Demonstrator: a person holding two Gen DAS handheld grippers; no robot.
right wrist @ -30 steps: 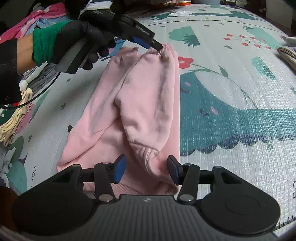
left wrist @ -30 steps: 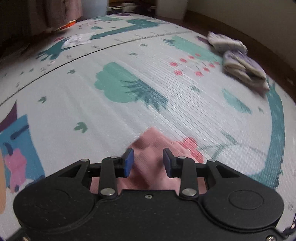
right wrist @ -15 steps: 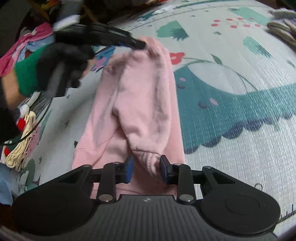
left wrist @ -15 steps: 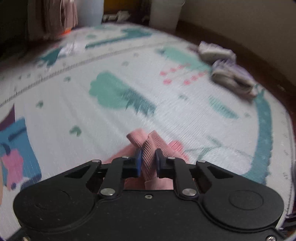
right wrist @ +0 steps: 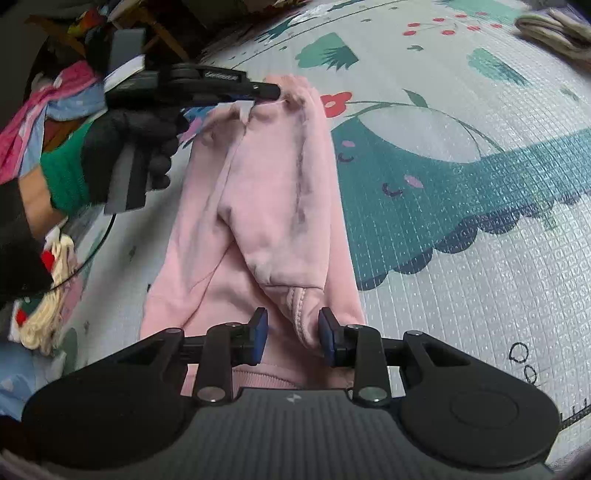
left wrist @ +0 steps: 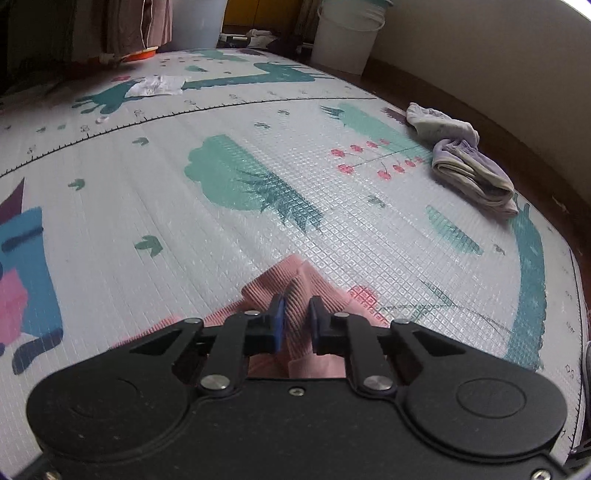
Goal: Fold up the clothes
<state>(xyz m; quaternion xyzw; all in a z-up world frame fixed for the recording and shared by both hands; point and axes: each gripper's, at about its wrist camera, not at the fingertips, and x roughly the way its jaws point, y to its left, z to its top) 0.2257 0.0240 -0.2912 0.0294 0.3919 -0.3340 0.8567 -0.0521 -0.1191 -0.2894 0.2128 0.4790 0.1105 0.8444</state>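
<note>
You are working on a pink garment that is lying lengthwise on the patterned play mat, its far end up by the red flower print and its near end under your right tool. Your left gripper is pinching the ribbed pink hem at the far end: its jaws have just been closing and are now standing clamped on a raised fold of that ribbing, with the cloth bunching up between the blue pads. From the right wrist view the same tool is showing at the top edge of the garment, held by your left hand in a black glove with a green cuff. Your right gripper is sitting at the near end, where a folded sleeve or leg with its cuff is lying between the jaws; they have just been closing, and the right pad is touching the cuff, though a gap seems to remain on the left side, so I cannot tell whether the grip is firm. A pile of unsorted clothes is lying to your left, off the mat's edge. Folded pale lilac pieces are resting well apart, at the far right edge of the mat, and a white bucket is standing beyond the mat by the wall.
</note>
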